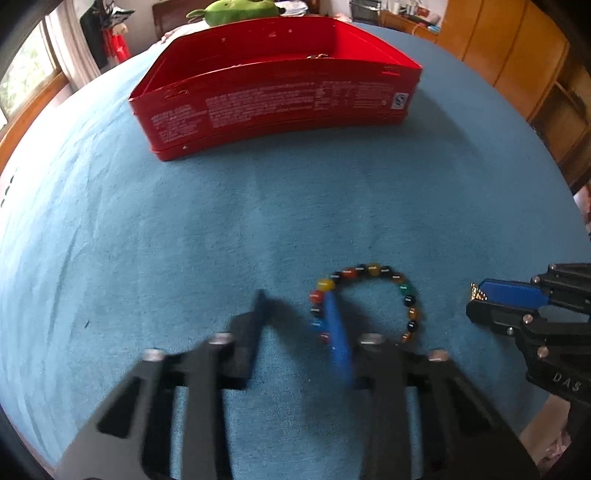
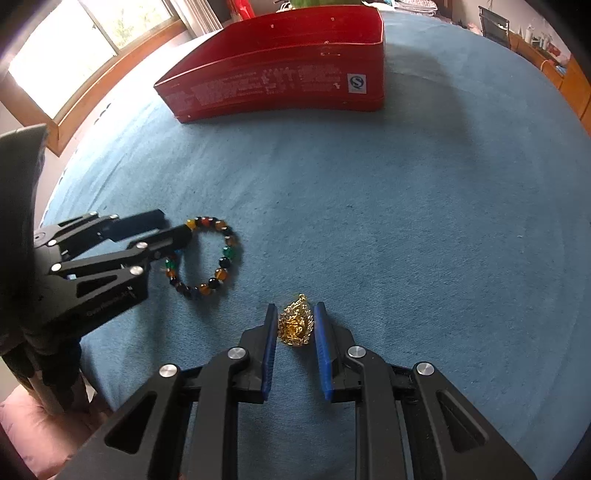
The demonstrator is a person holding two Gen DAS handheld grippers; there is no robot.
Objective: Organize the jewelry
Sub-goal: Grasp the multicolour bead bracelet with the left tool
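A bracelet of coloured beads (image 1: 406,291) (image 2: 225,251) lies on the blue cloth. My left gripper (image 1: 295,299) (image 2: 175,225) points down at its left side. The jaws stand apart, and the bead strand sits between them against the blue right pad (image 1: 338,332); the picture is blurred there. A gold filigree pendant (image 2: 295,323) (image 1: 478,294) sits between the blue pads of my right gripper (image 2: 295,305) (image 1: 473,301), which is shut on it, to the right of the bracelet. An open red tin box (image 1: 277,103) (image 2: 280,85) stands beyond both, with something small and gold (image 1: 317,56) inside.
The blue cloth (image 1: 184,221) covers a round table. A green plush toy (image 1: 236,11) lies behind the box. A window (image 2: 74,55) is at the left and wooden cabinets (image 1: 517,55) at the right.
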